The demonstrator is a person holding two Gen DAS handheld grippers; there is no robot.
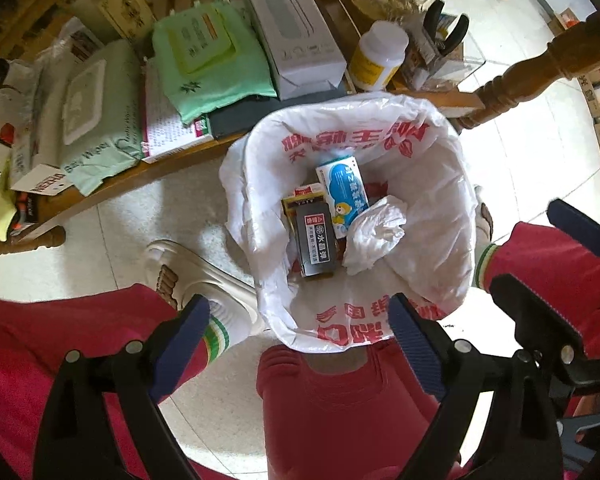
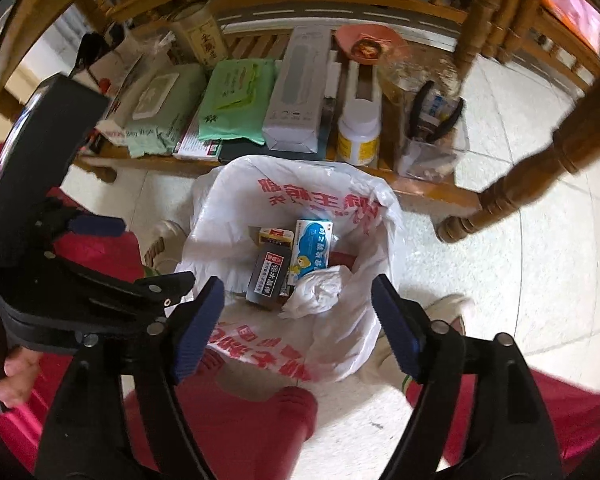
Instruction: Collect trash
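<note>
Both grippers, left gripper [image 1: 296, 344] & right gripper [image 2: 296, 324], are spread wide, nothing held, above bin bag [image 1: 440, 152]. Boxes and tissue [image 1: 374, 236] lie inside. Judged: next trash should be sought on bench [image 2: 428, 190]; bag rim to be cleared.

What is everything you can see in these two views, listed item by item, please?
bin bag: one, white with red print, lining a bin on the floor by the shelf
black box: one, black, inside the bag
blue and white box: one, inside the bag beside the black box
crumpled tissue: one, white, inside the bag
wipes packs: two, green, on the wooden shelf
long carton: one, white and grey, on the shelf
pill bottle: one, white with yellow label, on the shelf
pliers: one, black handles, in a clear holder
left hand-held gripper: one, black with blue pads, open above the bag
right hand-held gripper: one, same colours, open, empty
</note>
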